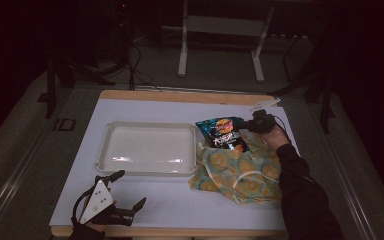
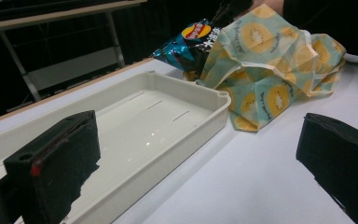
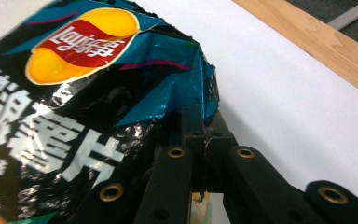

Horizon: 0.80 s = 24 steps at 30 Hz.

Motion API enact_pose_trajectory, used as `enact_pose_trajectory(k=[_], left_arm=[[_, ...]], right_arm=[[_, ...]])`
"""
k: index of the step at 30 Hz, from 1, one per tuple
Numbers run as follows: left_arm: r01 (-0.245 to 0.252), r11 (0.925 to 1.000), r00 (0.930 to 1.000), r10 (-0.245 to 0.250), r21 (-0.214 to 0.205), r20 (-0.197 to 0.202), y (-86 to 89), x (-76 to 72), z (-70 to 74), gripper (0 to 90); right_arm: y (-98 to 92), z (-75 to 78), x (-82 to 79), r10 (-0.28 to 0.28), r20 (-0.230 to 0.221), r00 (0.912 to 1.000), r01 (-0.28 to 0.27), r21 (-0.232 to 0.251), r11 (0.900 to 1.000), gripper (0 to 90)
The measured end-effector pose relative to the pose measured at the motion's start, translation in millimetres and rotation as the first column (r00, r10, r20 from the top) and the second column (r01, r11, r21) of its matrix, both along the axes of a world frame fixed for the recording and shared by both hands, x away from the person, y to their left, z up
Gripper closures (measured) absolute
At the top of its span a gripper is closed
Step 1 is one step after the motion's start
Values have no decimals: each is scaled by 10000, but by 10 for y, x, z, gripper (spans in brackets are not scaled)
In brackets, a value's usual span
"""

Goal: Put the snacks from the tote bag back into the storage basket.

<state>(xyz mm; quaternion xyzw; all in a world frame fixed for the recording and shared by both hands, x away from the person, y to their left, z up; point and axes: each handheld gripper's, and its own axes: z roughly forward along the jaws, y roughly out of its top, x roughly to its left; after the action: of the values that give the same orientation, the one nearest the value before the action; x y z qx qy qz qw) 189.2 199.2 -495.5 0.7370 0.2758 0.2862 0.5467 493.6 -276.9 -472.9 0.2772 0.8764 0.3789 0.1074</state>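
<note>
A teal and black chip bag (image 1: 222,132) with a red and yellow logo lies at the right of the white tabletop, its lower end on a cloth bag printed with kiwi slices (image 1: 240,170). My right gripper (image 1: 252,125) is shut on the chip bag's top corner (image 3: 200,100), its jaws pressed together on the crumpled foil. The chip bag (image 2: 191,42) and cloth bag (image 2: 270,70) also appear far off in the left gripper view. My left gripper (image 1: 130,192) rests near the front left edge, jaws wide open, nothing between them.
A shallow cream tray (image 1: 147,148) sits left of the chip bag; its rim (image 2: 214,112) lies between the left jaws' line of sight and the cloth bag. A wooden strip (image 1: 180,96) borders the table's far edge. A metal frame (image 1: 220,30) stands beyond.
</note>
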Motion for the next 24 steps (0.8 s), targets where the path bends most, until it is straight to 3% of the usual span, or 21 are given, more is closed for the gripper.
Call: enact_pose_trajectory(k=[3,10,24], left_arm=[[-9,10000,10000,9,14,29,0,-2,4,0],[-78,10000,10000,78,-8,62,7,-1,9,0],[-87,10000,9999,86,14,59,1,-2,10,0]], right_arm=[[-14,53,-41,-30,104,9999,29,74,10000,900],[-88,248,-192,-83,637,9979,34,756,9971,900],[-217,541,-474,93,1455,9893,-351,1754,9839,900]])
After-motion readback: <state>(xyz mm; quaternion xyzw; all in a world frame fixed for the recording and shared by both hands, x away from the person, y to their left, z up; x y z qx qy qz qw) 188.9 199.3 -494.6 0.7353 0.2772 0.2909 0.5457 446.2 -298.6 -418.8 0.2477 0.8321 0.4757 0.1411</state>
